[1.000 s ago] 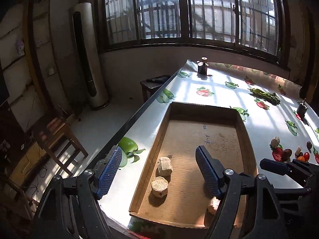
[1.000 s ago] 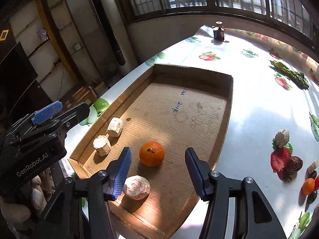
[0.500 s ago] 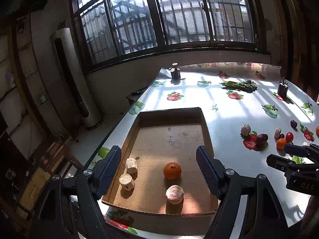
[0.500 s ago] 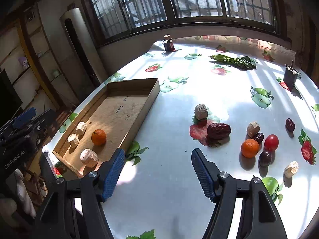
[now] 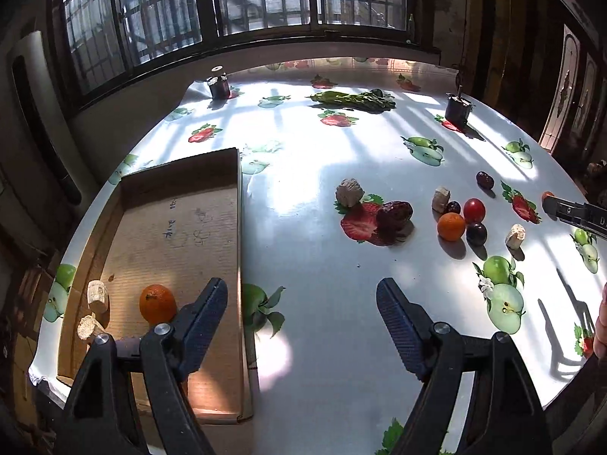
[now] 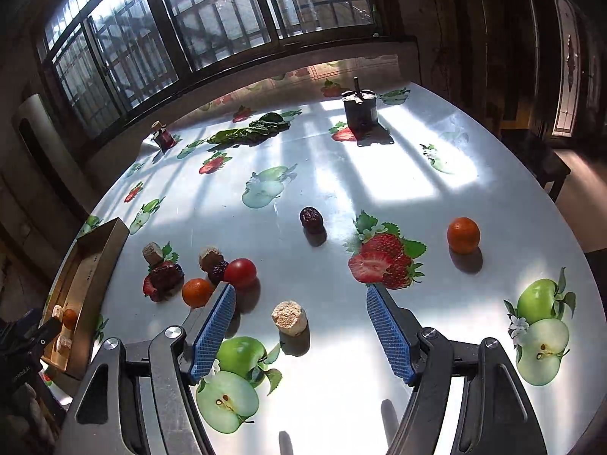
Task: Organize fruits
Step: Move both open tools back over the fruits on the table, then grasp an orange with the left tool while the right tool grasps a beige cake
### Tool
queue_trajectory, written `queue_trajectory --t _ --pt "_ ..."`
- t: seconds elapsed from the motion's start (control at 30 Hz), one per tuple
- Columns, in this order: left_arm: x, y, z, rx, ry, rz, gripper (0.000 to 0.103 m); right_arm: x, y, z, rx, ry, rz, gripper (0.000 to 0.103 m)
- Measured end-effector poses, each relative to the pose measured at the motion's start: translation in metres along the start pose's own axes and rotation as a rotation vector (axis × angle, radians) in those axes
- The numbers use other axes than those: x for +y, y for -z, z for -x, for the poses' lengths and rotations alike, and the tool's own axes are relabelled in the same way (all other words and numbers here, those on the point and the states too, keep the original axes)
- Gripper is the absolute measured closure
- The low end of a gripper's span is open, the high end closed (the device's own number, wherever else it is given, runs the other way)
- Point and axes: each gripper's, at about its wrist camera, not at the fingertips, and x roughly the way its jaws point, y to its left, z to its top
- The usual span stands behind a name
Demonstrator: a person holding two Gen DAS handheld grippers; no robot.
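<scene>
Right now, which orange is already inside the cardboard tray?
The orange at the cardboard tray's near end, beside two beige chunks. The other two oranges lie on the tablecloth.

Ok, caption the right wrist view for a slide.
Open right gripper above a beige chunk on the fruit-print table.

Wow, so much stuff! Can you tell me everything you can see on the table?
cardboard tray: one, brown, table's left edge
oranges: three, orange, one in the tray, two on the table
beige chunks: five visible, beige, two in the tray, three on the table
dates: two, dark red, on the table
tomato: one, red, beside an orange
small dark fruits: two, dark purple, next to the tomato
leafy greens: one bunch, green, far side
jar: one, dark with a white lid, far left
dark container: one, far right
tablecloth: one, white with printed fruit
left claw: one, black with blue pads, open
right claw: one, same colours, open
</scene>
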Motion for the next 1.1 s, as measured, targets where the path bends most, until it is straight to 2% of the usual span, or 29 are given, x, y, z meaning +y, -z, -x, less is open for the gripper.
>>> queue_trajectory --t 0.2,0.23,0.3,0.33,0.47,0.63,0.83,0.97,1.0,1.03,1.1 --pt "-0.056 -0.016 -0.029 0.007 0.148 -0.106 0.023 0.010 0.007 -0.031 0.075 -0.007 0.056 0.027" --pt "-0.064 -0.019 -0.033 0.001 0.166 -0.128 0.023 0.015 0.010 -0.038 0.087 -0.002 0.080 0.031" --pt "-0.080 -0.026 -0.045 0.007 0.178 -0.164 0.029 0.023 0.014 -0.047 0.105 0.006 0.114 0.042" --pt "-0.085 -0.028 -0.051 0.014 0.191 -0.174 0.035 0.025 0.015 -0.051 0.112 0.006 0.128 0.047" --pt "-0.098 -0.036 -0.082 0.074 0.249 -0.176 0.059 0.031 0.019 -0.058 0.123 0.018 0.170 0.054" --pt "-0.105 -0.043 -0.101 0.105 0.348 -0.151 0.062 0.030 0.022 -0.061 0.132 0.029 0.192 0.054" --pt "-0.116 -0.048 -0.098 0.085 0.345 -0.184 0.062 0.032 0.022 -0.060 0.124 0.034 0.203 0.054" --pt "-0.122 -0.051 -0.103 0.087 0.321 -0.189 0.062 0.035 0.024 -0.060 0.120 0.054 0.225 0.065" --pt "-0.122 -0.050 -0.105 0.088 0.305 -0.188 0.065 0.036 0.024 -0.060 0.121 0.056 0.228 0.067" --pt "-0.122 -0.049 -0.107 0.103 0.297 -0.185 0.075 0.036 0.025 -0.059 0.121 0.059 0.228 0.072" --pt "-0.117 -0.047 -0.107 0.102 0.306 -0.160 0.075 0.034 0.026 -0.058 0.124 0.052 0.217 0.075"
